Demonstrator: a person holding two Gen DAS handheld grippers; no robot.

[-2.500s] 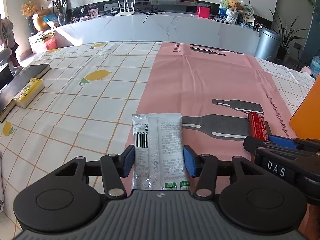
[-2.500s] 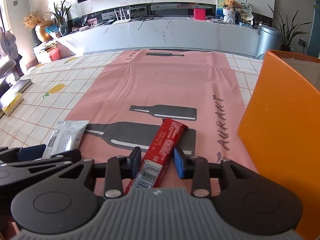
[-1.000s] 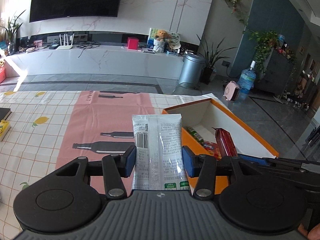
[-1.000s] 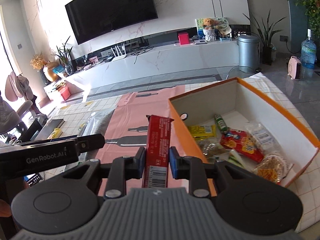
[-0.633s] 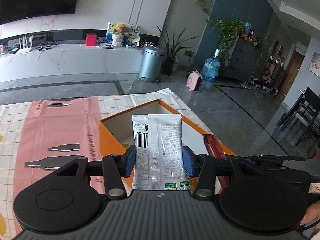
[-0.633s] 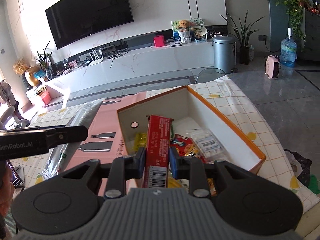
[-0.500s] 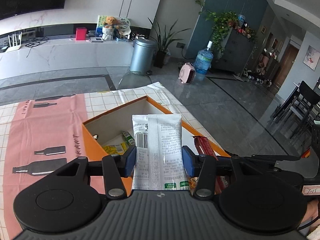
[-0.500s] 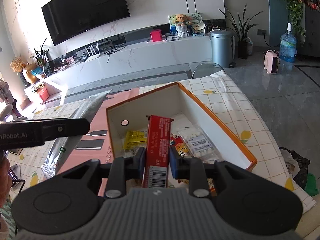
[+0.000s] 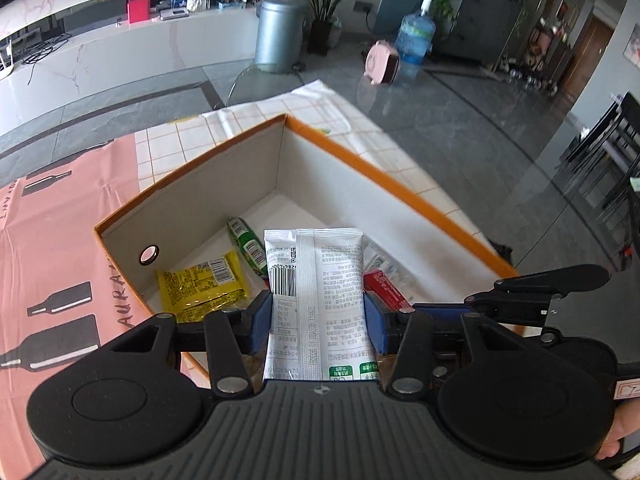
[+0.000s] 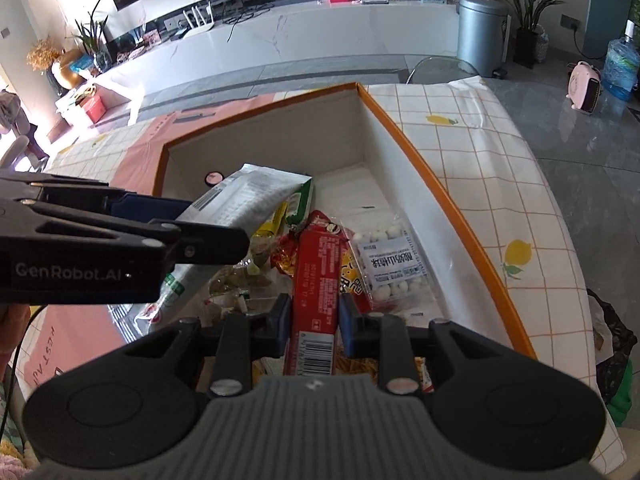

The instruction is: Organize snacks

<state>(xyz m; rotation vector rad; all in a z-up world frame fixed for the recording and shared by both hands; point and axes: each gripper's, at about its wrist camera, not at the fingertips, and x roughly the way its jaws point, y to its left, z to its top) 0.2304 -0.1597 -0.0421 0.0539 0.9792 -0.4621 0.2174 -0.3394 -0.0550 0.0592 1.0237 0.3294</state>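
Note:
My left gripper (image 9: 316, 320) is shut on a silver-white snack packet (image 9: 316, 292) and holds it over the orange box (image 9: 396, 184). The same silver packet (image 10: 244, 200) shows from the side in the right wrist view, above the box's left half. A long red snack bar (image 10: 316, 280) sits clamped in my right gripper (image 10: 314, 320), also over the orange box (image 10: 452, 208). Inside the box lie a yellow packet (image 9: 200, 284), a green packet (image 9: 248, 246), a clear bag of white balls (image 10: 386, 260) and several other snacks.
The box stands on a table with a pink bottle-print mat (image 9: 52, 264) and a white checked cloth (image 10: 532, 208). The table's far and right edges lie just beyond the box, with grey floor (image 9: 460, 120), a metal bin (image 9: 276, 36) and a water jug past them.
Both grippers have swung from the pink mat across to the orange box and tipped downward. They now hang over its inside, each with its snack still gripped.

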